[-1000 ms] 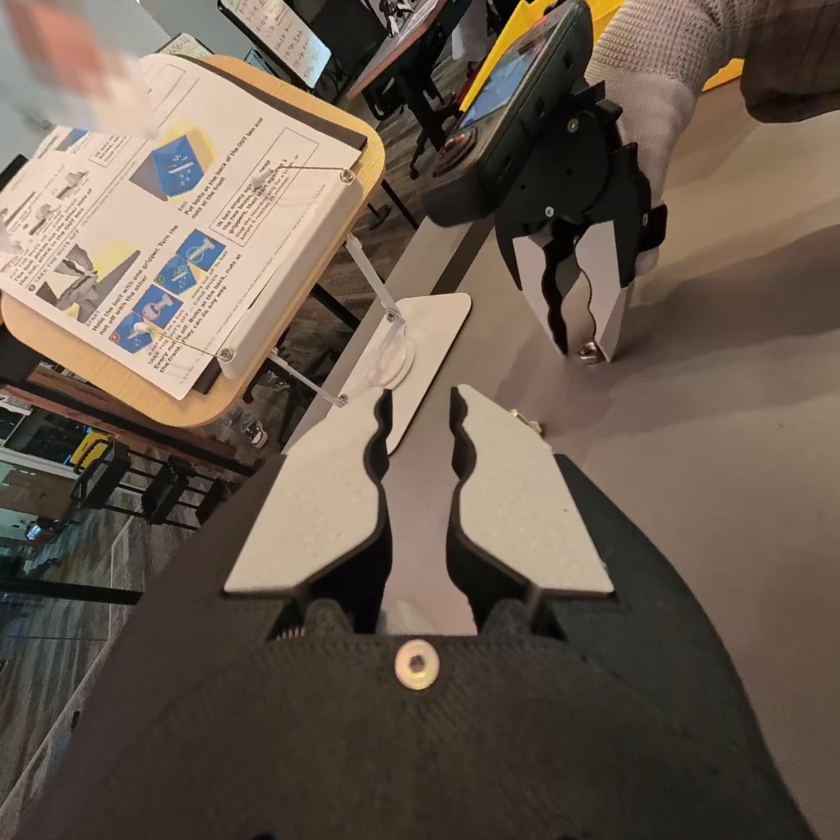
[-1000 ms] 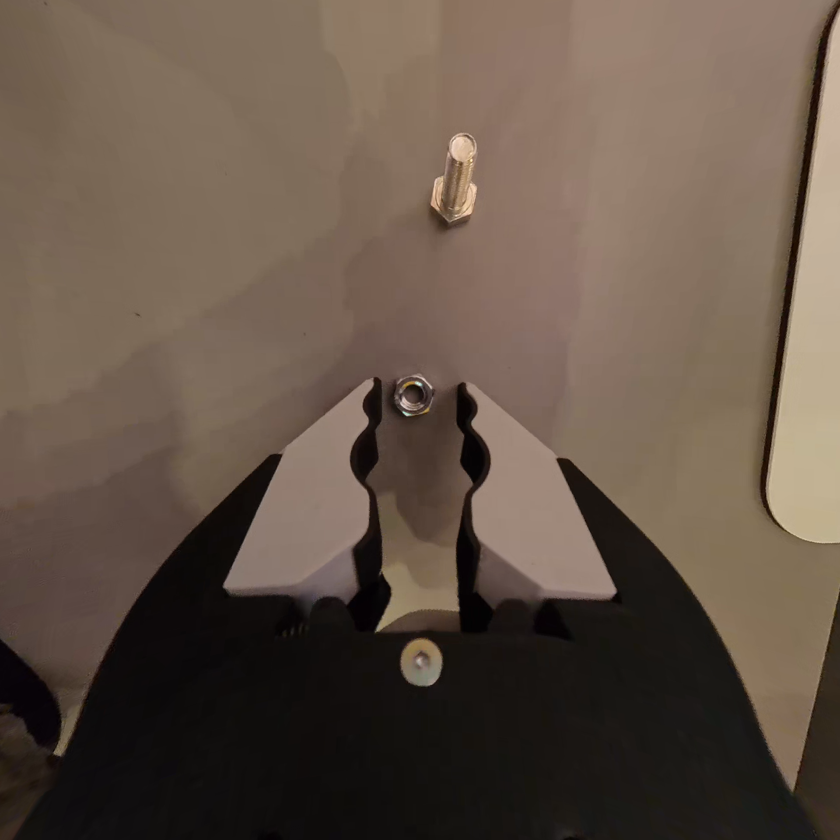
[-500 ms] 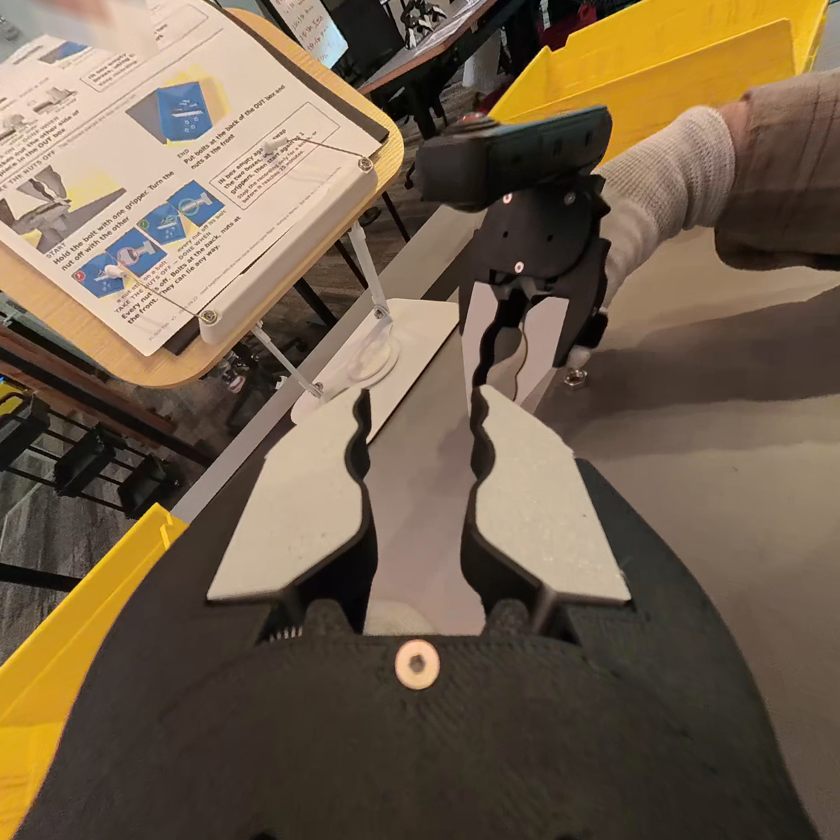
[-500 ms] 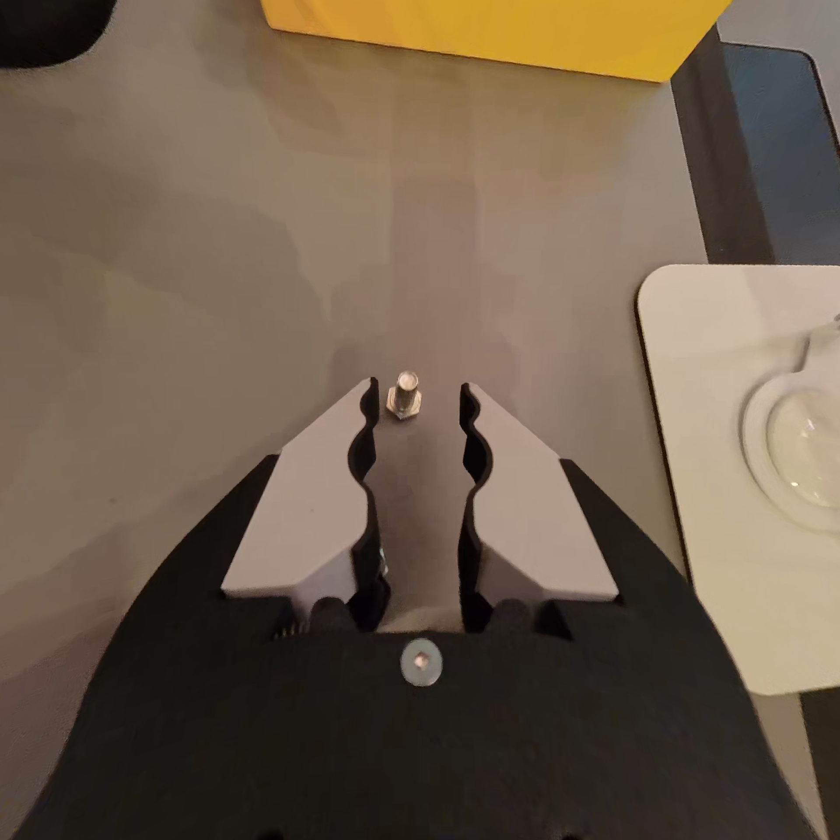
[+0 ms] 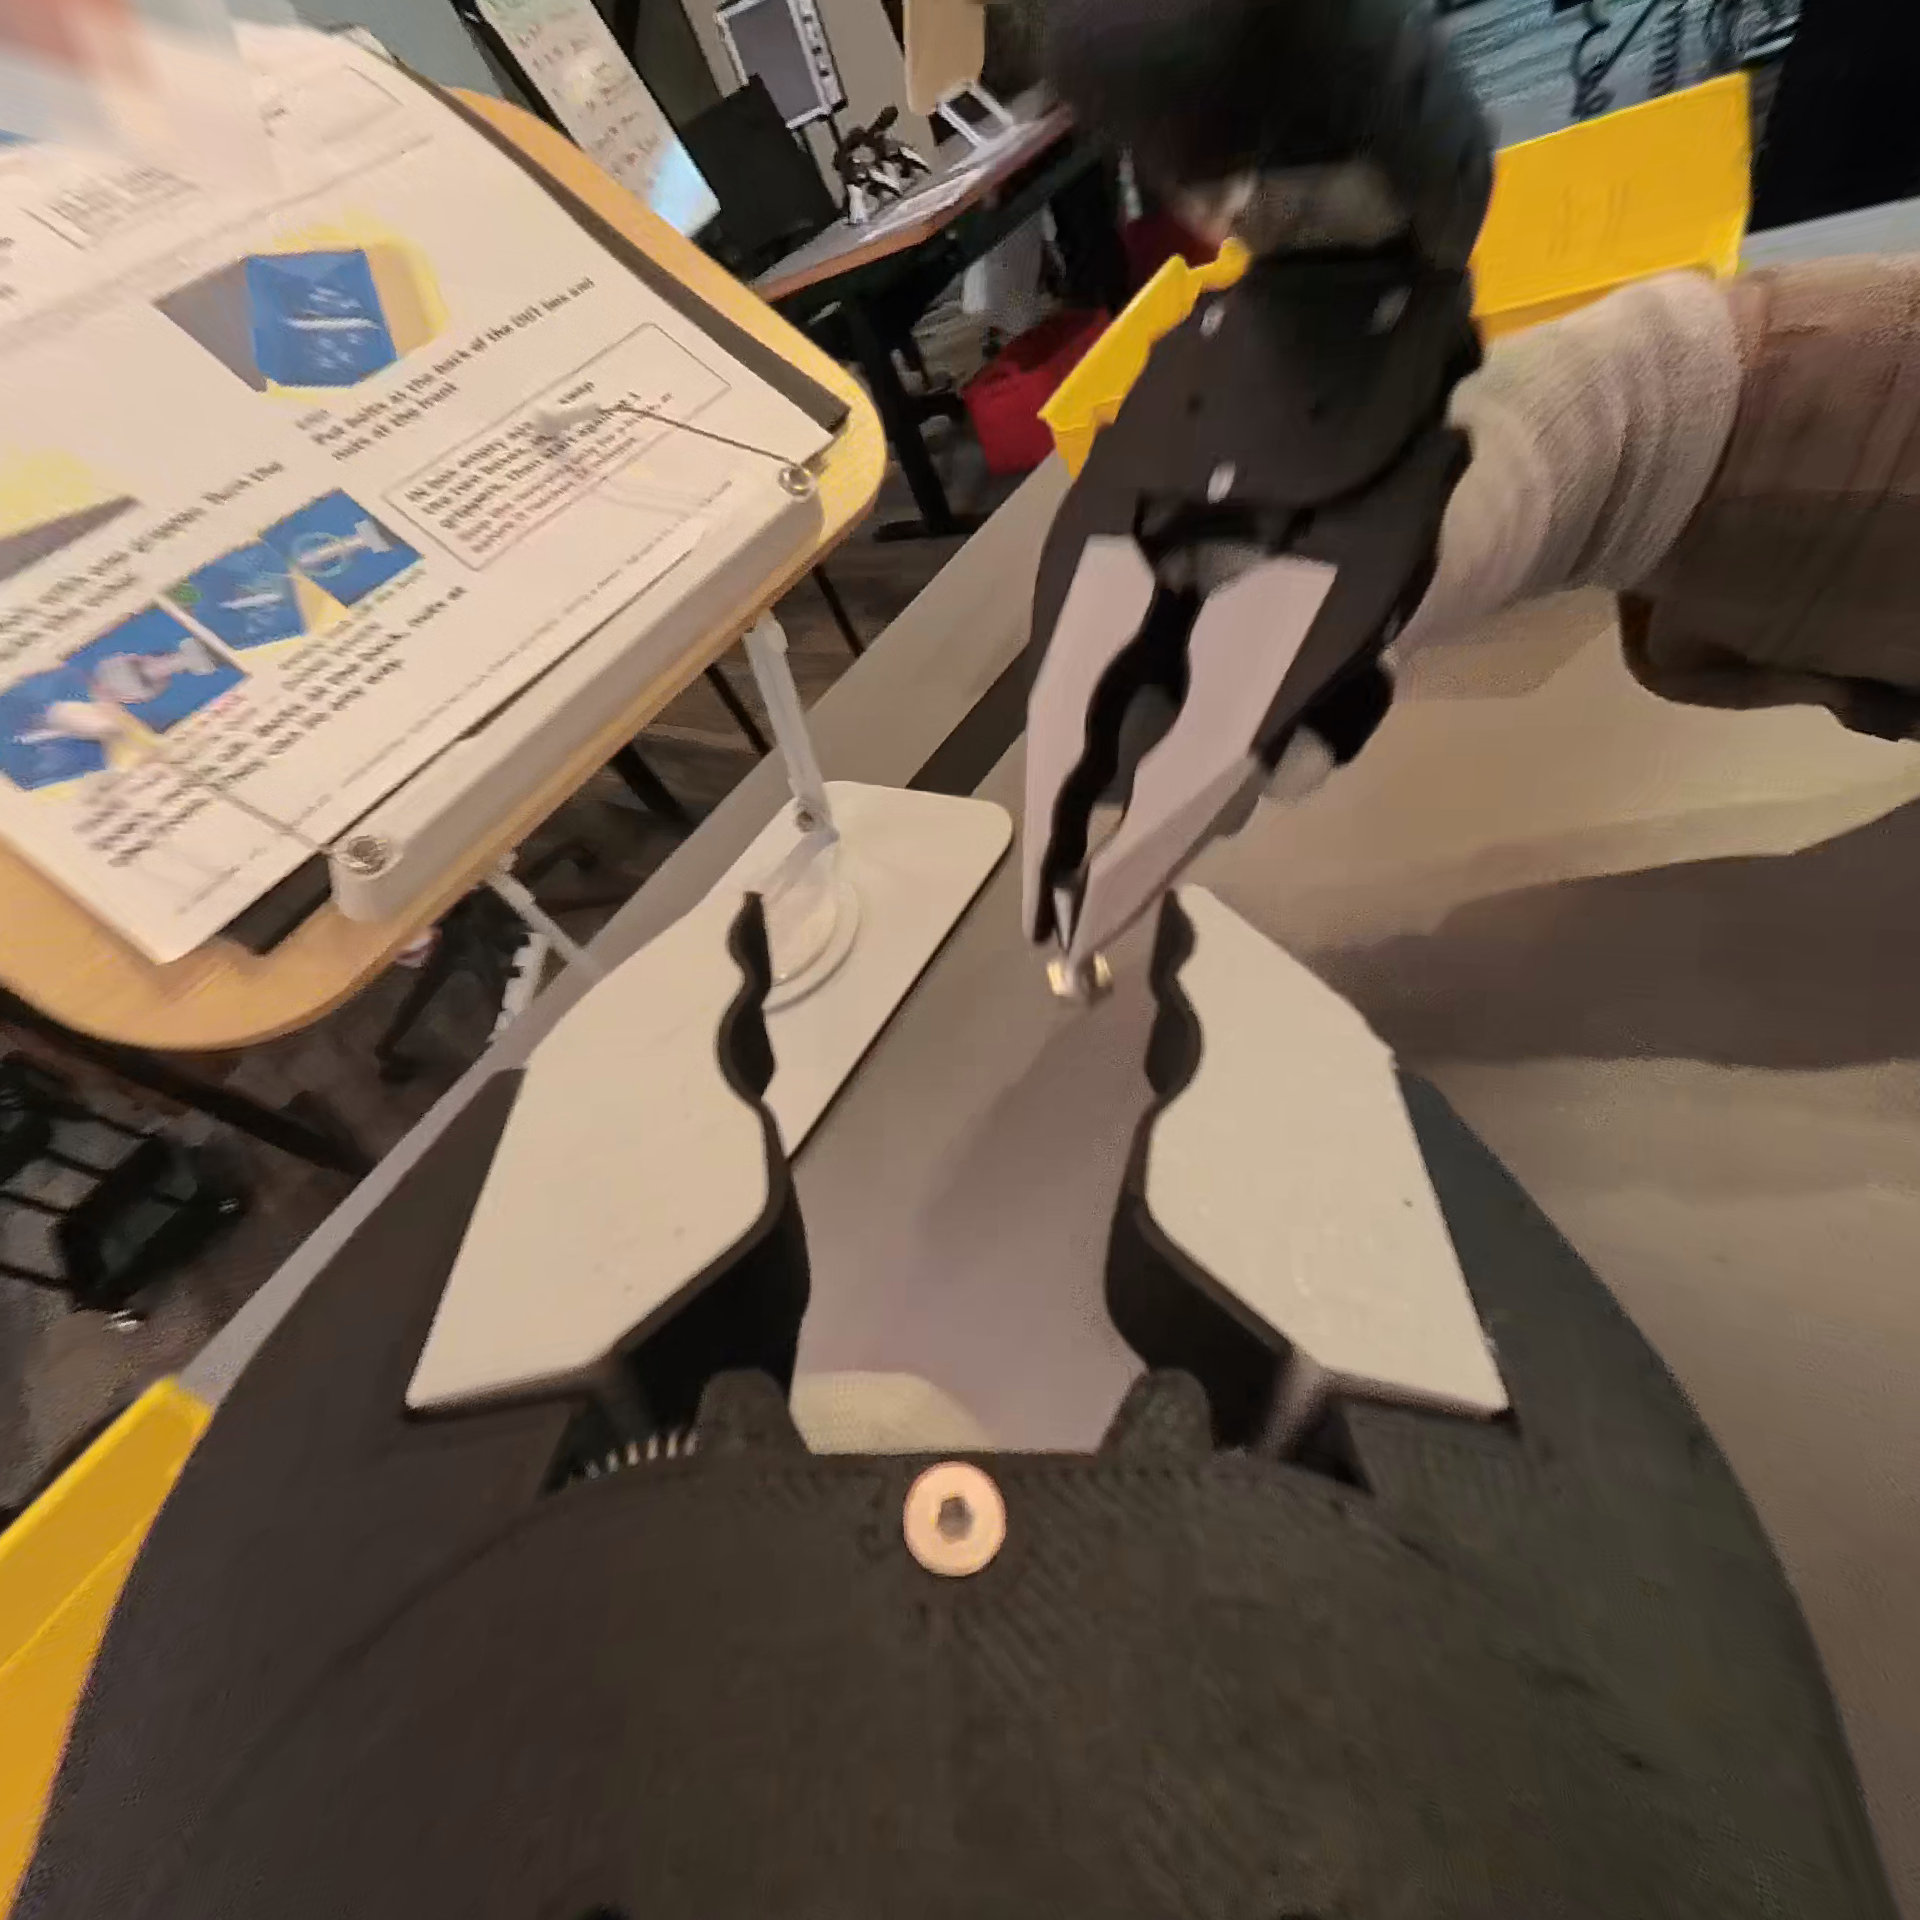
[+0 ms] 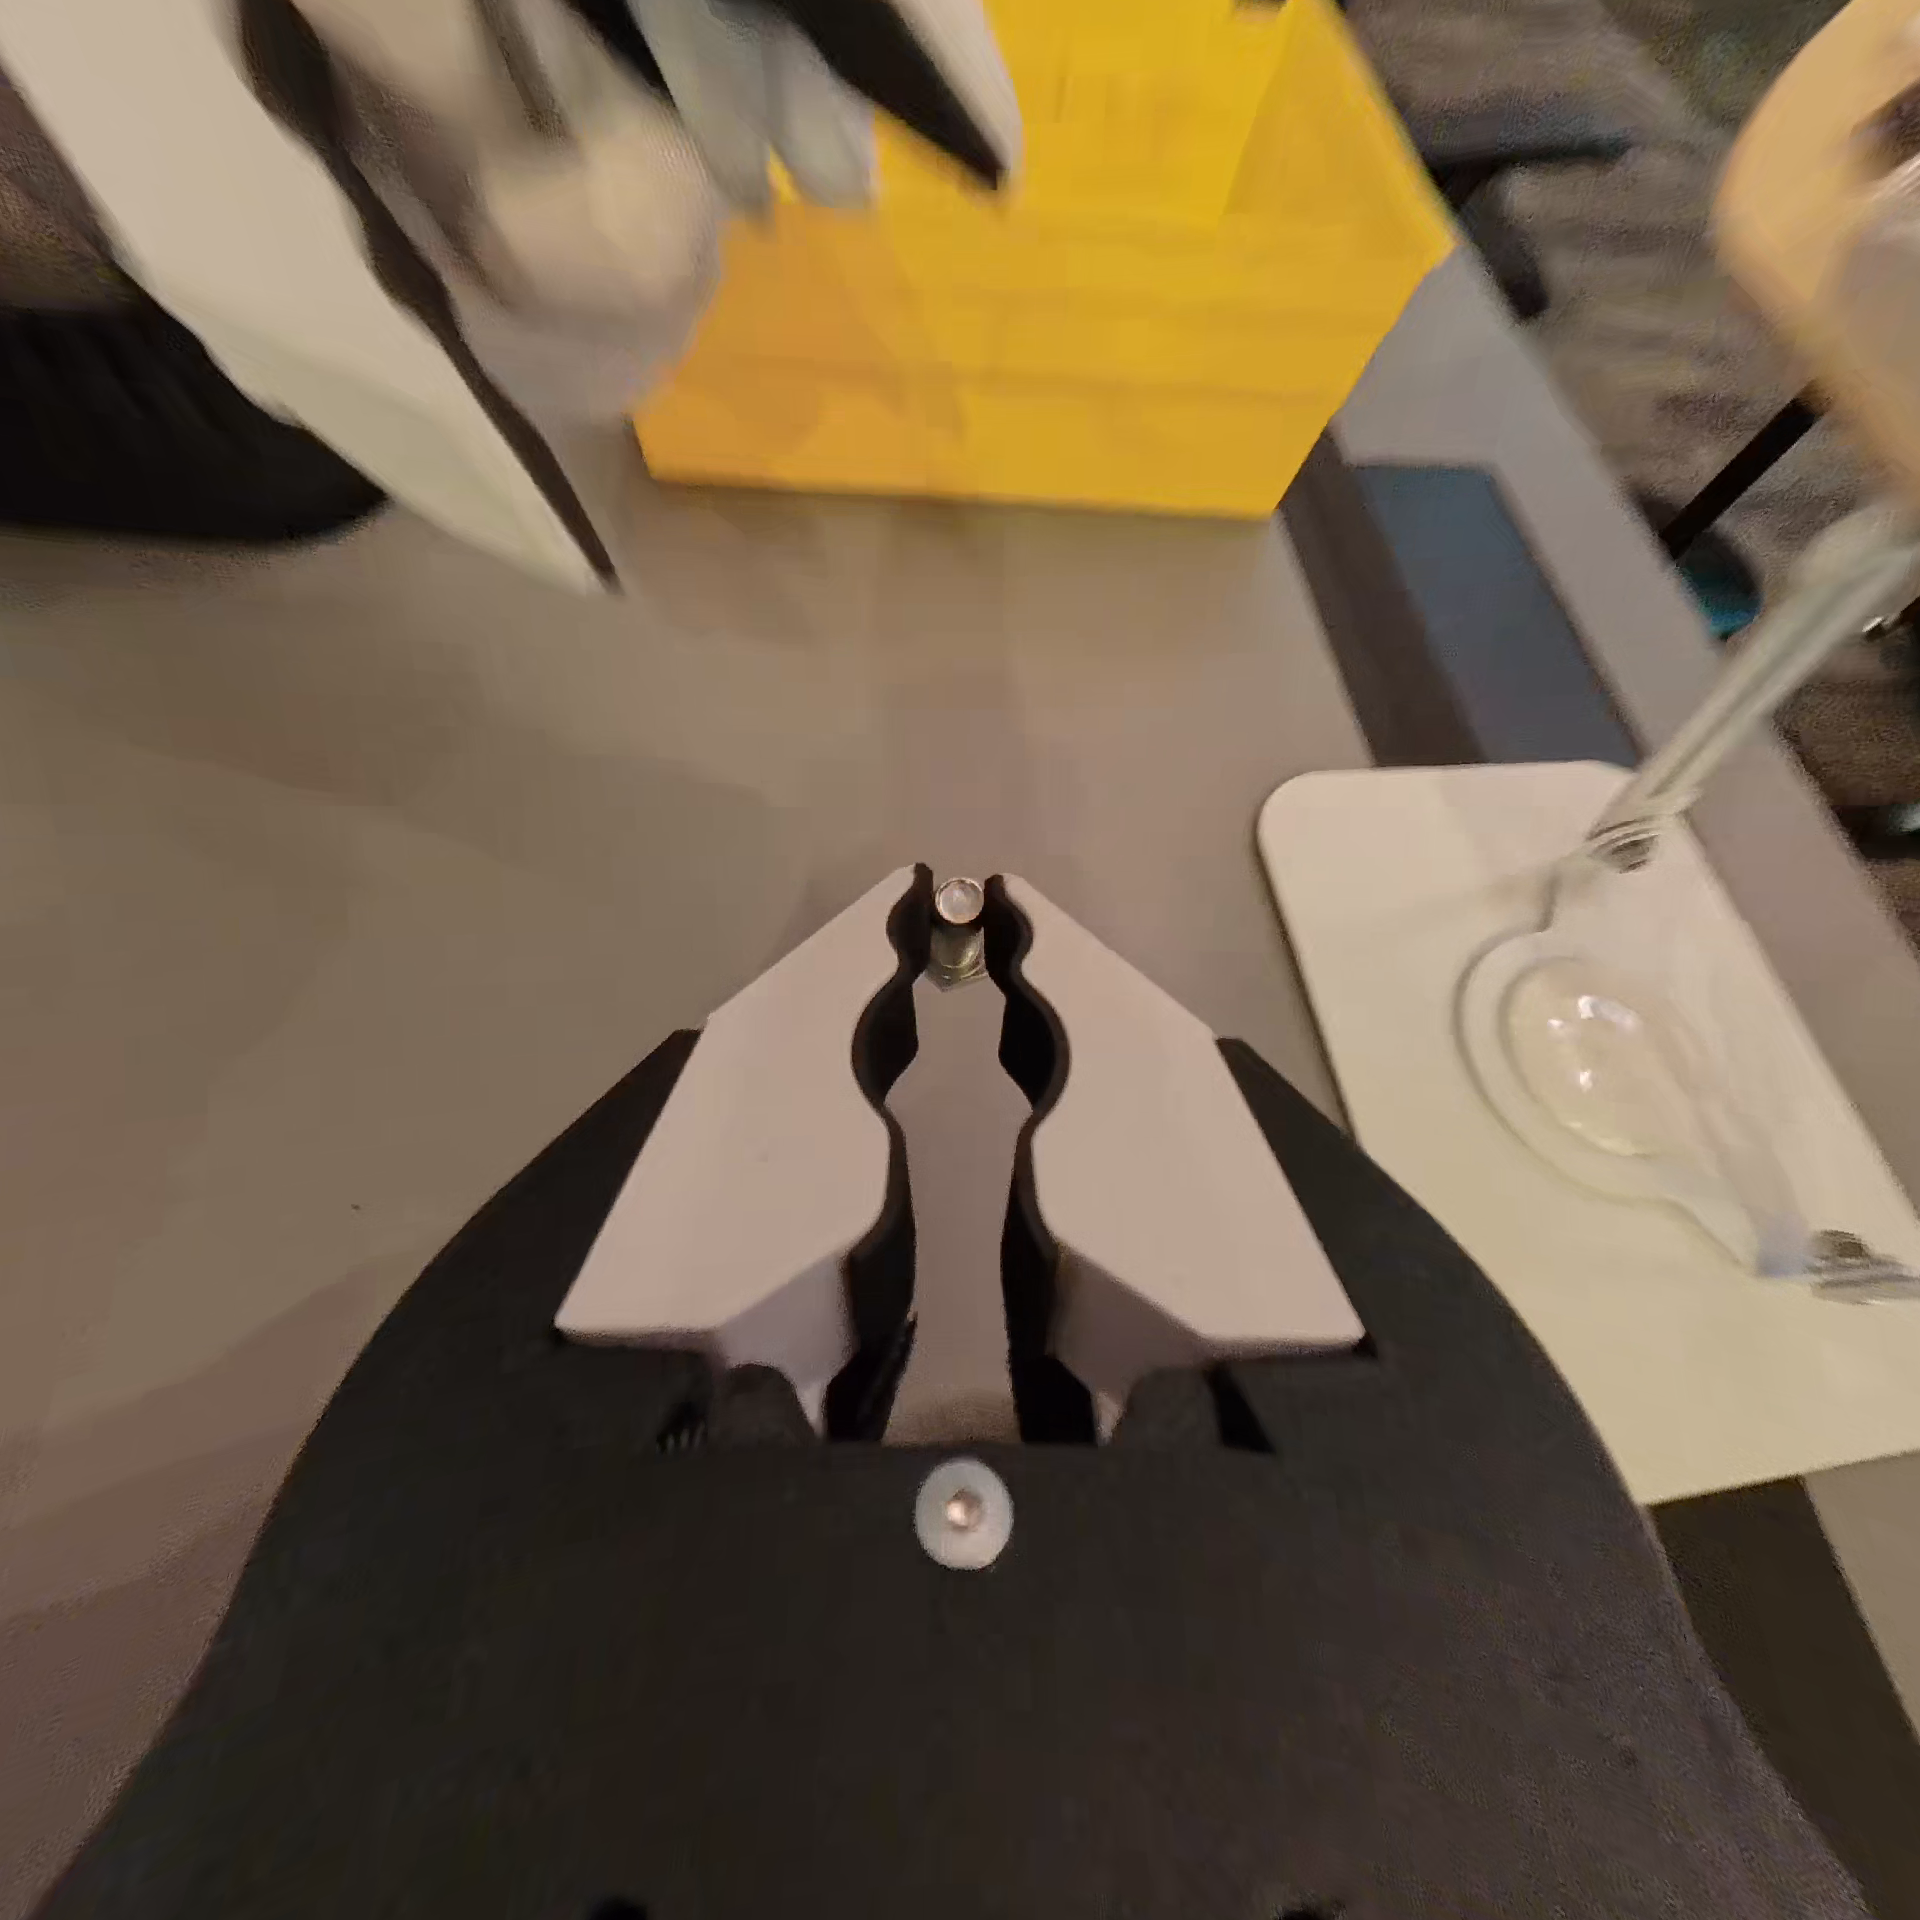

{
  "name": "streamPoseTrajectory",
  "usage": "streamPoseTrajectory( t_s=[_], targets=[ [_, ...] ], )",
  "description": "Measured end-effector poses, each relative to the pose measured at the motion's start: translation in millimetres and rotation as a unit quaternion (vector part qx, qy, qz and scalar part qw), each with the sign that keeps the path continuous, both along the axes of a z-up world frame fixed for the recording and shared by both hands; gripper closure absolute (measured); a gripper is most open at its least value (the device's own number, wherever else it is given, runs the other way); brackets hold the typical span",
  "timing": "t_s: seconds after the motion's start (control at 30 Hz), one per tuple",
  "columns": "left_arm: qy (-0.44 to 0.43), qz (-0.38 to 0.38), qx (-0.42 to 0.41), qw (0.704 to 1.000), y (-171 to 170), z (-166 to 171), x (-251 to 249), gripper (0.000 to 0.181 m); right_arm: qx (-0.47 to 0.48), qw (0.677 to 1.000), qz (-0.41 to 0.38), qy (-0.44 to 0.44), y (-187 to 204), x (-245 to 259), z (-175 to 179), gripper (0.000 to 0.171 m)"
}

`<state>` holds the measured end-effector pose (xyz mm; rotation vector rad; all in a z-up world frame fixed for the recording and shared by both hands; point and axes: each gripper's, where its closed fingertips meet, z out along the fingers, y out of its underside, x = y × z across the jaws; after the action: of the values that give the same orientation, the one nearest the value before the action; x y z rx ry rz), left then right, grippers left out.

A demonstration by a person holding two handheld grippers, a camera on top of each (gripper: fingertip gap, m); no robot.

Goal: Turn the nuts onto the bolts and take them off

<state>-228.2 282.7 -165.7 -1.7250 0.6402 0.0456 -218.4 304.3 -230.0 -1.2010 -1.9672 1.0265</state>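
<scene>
Bolt [image 6: 957,928] on grey table [image 6: 416,831], yellow bin [image 6: 1039,343] behind.

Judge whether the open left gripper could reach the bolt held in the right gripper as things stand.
Probably yes. The left gripper is open and empty, and the bolt hangs just ahead of its fingertips, its head poking below the right gripper. Only bare grey table lies between; the exposed head leaves little to grip.

Dim, warm indoor light. Soft shadows are cast across the grey desk [image 5: 1558,1195]. Motion blur smears the instruction sheet [image 5: 312,499] and the yellow bin [image 6: 1039,332]; wide-angle bending is seen at the edges.
</scene>
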Motion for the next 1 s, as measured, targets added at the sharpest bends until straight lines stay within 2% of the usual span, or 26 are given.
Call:
streamPoseTrajectory(
  t_s=[0.1, 0.17, 0.27, 0.37, 0.5, 0.63, 0.83, 1.0],
  targets=[
    [-0.016, -0.021, -0.008, 1.0, 24, -5, 6, 0.096, -0.018, 0.997, -0.012, 0.076, 7, 13, 53, 0.164],
    [-0.012, -0.029, 0.007, 0.999, 39, -3, 13, 0.097, -0.023, 0.994, -0.007, 0.111, 4, 20, 79, 0.164],
    [0.014, -0.024, 0.054, 0.998, 57, 3, 22, 0.108, -0.015, 0.99, -0.003, 0.138, -5, 22, 100, 0.164],
    [0.034, 0.001, 0.119, 0.992, 67, 16, 25, 0.124, 0.004, 0.988, -0.013, 0.154, -10, 15, 108, 0.164],
    [0.078, 0.053, 0.166, 0.982, 70, 25, 20, 0.133, 0.022, 0.984, -0.026, 0.174, -15, 4, 112, 0.164],
    [0.092, 0.089, 0.198, 0.972, 65, 31, 14, 0.157, 0.034, 0.982, -0.026, 0.187, -23, -3, 116, 0.164],
    [0.096, 0.113, 0.217, 0.965, 60, 41, 3, 0.169, 0.067, 0.975, -0.033, 0.209, -28, -8, 120, 0.164],
    [0.102, 0.12, 0.232, 0.96, 58, 48, 2, 0.169, 0.062, 0.973, -0.029, 0.223, -31, -7, 125, 0.164]
  ],
)
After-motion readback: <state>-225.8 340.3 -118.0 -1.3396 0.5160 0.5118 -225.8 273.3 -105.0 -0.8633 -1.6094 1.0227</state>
